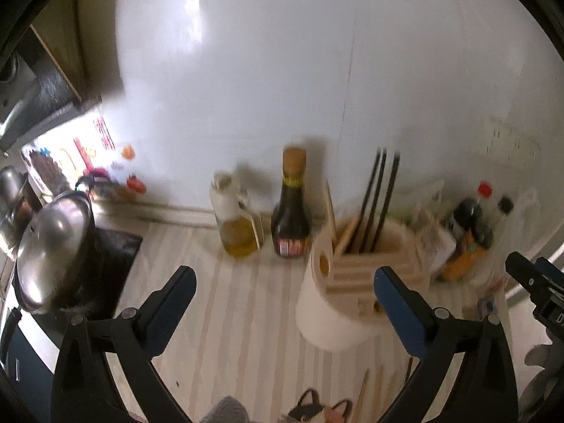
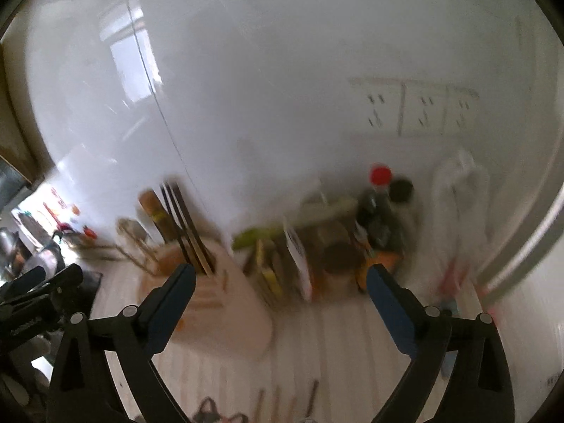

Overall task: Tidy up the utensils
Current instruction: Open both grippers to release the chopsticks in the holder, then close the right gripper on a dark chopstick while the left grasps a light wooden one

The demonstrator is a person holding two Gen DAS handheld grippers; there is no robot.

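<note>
A cream utensil holder [image 1: 356, 278] stands on the striped counter with black chopsticks [image 1: 379, 194] and a wooden piece upright in it. My left gripper [image 1: 283, 282] is open and empty, held above the counter just left of the holder. Loose wooden chopsticks [image 1: 363, 394] lie on the counter at the bottom edge. In the blurred right wrist view the holder [image 2: 225, 292] with the black chopsticks [image 2: 187, 225] sits at left. My right gripper [image 2: 280, 282] is open and empty above the counter. More loose utensils [image 2: 282, 402] lie below it.
An oil jug [image 1: 236, 218] and a dark sauce bottle [image 1: 292, 208] stand by the white wall. A steel pot lid [image 1: 53, 250] sits on the stove at left. A cluster of bottles and packets [image 2: 352, 239] stands at right, with wall sockets [image 2: 419, 109] above.
</note>
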